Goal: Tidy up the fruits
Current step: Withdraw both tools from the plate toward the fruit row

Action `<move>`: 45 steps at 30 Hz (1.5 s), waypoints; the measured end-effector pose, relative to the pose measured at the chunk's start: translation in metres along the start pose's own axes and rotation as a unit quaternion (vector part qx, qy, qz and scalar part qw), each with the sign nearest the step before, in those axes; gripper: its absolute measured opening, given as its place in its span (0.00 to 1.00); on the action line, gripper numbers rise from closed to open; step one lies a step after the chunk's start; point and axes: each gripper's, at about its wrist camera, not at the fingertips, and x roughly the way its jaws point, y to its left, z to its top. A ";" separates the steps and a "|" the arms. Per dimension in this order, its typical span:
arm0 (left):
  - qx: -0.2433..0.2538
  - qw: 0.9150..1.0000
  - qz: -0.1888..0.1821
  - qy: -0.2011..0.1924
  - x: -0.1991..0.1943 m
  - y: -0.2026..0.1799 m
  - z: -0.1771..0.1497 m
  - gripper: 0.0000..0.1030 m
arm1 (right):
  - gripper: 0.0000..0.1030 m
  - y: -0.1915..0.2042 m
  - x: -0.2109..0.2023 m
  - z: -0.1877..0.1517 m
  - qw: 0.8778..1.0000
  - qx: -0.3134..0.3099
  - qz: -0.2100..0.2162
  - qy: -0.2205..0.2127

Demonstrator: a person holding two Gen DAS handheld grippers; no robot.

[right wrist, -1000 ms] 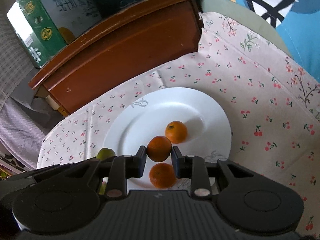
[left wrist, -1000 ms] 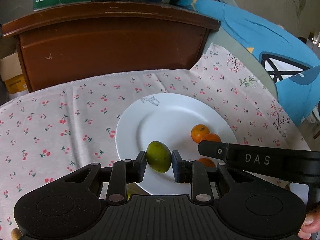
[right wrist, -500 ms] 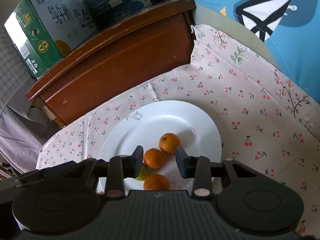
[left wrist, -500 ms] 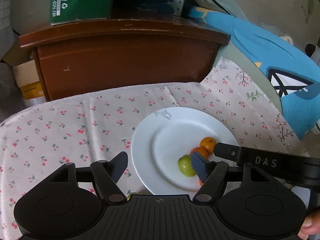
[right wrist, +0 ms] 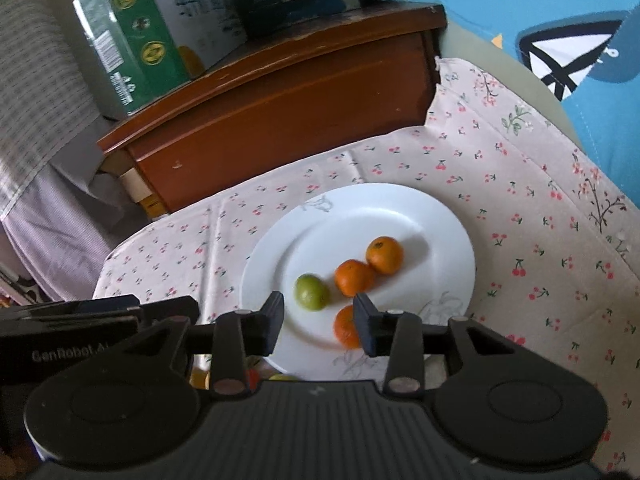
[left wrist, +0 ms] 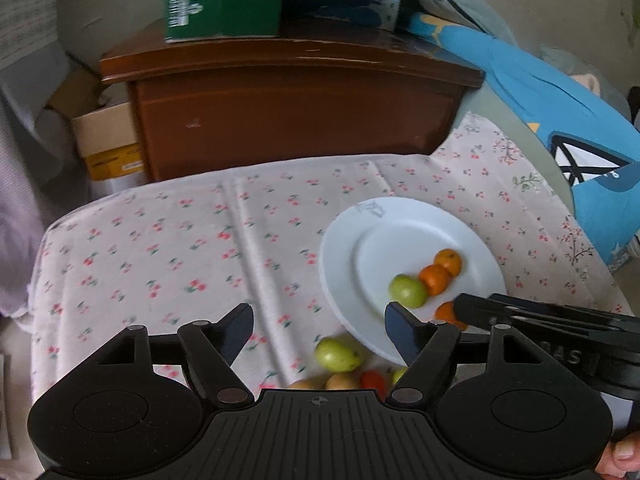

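Left gripper [left wrist: 319,332] hangs wide, jaws opening and holding nothing, above the cherry-print cloth [left wrist: 168,248]. Right gripper [right wrist: 319,317] stands narrower, empty too. On the white plate [right wrist: 436,216]: three oranges [right wrist: 354,277] and a green fruit [right wrist: 311,292].

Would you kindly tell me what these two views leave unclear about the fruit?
- Fruit off the white plate, left wrist view: the left tool's body cuts off the cluster beside the green fruit; no count possible.
- Nearest orange, right wrist view: part hidden behind a right tool finger.
- Same cluster, right wrist view: mere slivers.
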 end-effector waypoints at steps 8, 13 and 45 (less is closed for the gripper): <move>-0.016 1.000 0.013 -0.003 -0.019 0.025 -0.010 0.71 | 0.39 0.016 -0.014 -0.021 1.000 -0.017 0.015 0.000; -0.028 0.999 0.026 -0.007 -0.026 0.040 -0.016 0.71 | 0.39 0.031 -0.019 -0.038 0.999 -0.038 0.030 0.002; -0.075 0.993 0.083 0.044 0.001 0.103 -0.064 0.65 | 0.34 0.084 0.021 -0.092 0.989 -0.105 0.094 0.047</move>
